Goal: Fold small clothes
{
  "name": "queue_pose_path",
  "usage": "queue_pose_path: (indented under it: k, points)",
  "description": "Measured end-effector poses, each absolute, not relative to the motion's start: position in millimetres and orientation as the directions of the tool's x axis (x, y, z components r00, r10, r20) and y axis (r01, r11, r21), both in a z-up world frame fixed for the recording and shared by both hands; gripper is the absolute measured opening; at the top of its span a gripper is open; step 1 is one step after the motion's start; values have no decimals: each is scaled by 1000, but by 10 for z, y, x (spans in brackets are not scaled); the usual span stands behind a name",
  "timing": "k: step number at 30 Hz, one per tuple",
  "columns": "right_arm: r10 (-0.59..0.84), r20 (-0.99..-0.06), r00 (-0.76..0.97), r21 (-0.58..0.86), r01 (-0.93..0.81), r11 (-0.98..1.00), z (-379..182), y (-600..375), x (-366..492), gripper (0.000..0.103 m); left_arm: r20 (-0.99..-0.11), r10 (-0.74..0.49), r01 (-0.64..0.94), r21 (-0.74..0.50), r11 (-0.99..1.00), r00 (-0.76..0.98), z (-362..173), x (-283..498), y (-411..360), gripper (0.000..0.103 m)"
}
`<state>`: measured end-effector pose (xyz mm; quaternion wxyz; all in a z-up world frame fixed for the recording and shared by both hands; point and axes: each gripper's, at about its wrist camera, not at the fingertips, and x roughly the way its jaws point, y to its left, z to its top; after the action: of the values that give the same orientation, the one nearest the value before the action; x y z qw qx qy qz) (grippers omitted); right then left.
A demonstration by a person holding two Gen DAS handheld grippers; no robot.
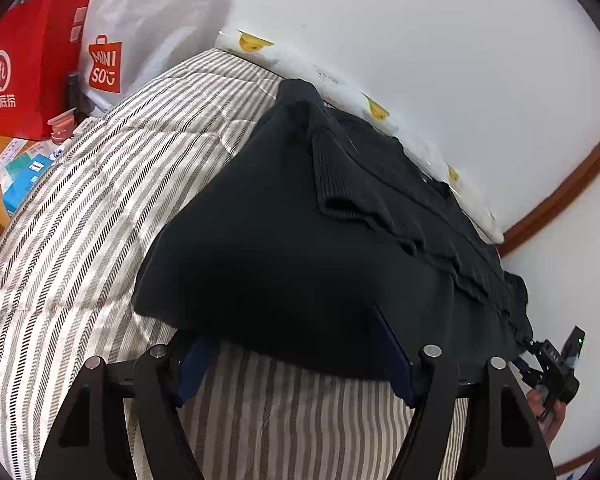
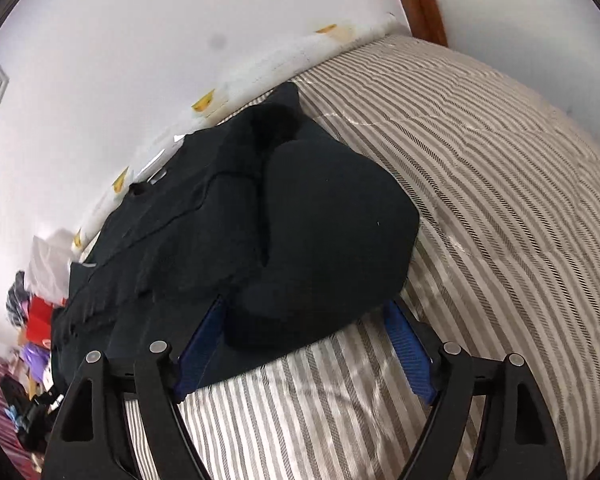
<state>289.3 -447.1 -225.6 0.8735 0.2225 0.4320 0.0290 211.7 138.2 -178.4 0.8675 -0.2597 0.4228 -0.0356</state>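
A dark navy knit garment [image 1: 300, 240] lies spread on the striped bed [image 1: 80, 240], with a ribbed sleeve folded over its top. My left gripper [image 1: 296, 344] is open, its blue fingers [image 1: 392, 352] wide apart at the garment's near hem, which drapes over their tips. In the right wrist view the same garment [image 2: 260, 220] shows a bulging fold near my right gripper [image 2: 304, 320], which is open with blue fingers [image 2: 406, 348] either side of the near edge. The right gripper also shows in the left wrist view [image 1: 556, 364] at the garment's right corner.
A white wall [image 1: 420, 40] runs along the bed's far side, with a duck-print sheet edge [image 1: 376, 112]. A red bag [image 1: 32, 64], a white Miniso bag [image 1: 112, 52] and small boxes [image 1: 24, 176] crowd a side table on the left. Striped bedding [image 2: 500, 200] extends to the right.
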Motion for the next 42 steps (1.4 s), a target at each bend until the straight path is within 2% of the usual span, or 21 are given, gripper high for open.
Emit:
queue_pose_path:
  k: [1,3,5,6,7,8,10,13,25,36,42]
  points:
    - [233,-742,628,396,132,909,-2251,-4436,2913,80,-720,-270,-164,-471,867,639,-1779,2135,1365,69]
    - [201,-747,633,353,121,928,-2255,-4369,2943,76,-741,-225,-184,-426,886,633,-1770,2164,1323,59]
    - [185,-741,646,332,112,937,-2256,-4350,2946,65,-757,-184,-199,-385,901,627,-1768,2172,1292,36]
    - [189,-732,655,334,102,937,-2243,-4359,2934,54,-758,-190,-197,-388,901,624,-1772,2174,1291,27]
    - [192,-723,664,333,91,938,-2216,-4361,2912,33,-757,-199,-200,-399,895,623,-1772,2161,1302,23]
    - [186,-718,671,321,82,944,-2179,-4363,2881,26,-753,-199,-209,-408,889,627,-1770,2140,1324,17]
    - [188,-714,675,308,62,949,-2125,-4373,2815,22,-748,-202,-210,-416,885,632,-1739,2090,1343,13]
    - [188,-710,679,290,39,956,-2047,-4361,2691,20,-739,-187,-209,-407,889,647,-1661,1979,1361,9]
    - [178,-725,666,245,8,969,-1951,-4434,1971,20,-766,-148,-178,-324,929,625,-1579,1199,1182,9]
    - [117,-738,665,173,20,985,-2019,-4529,1472,21,-749,-150,-175,-336,926,645,-1655,652,1087,9]
    - [108,-742,662,173,33,984,-2003,-4591,1355,29,-754,-194,-146,-359,922,628,-1635,569,1127,10]
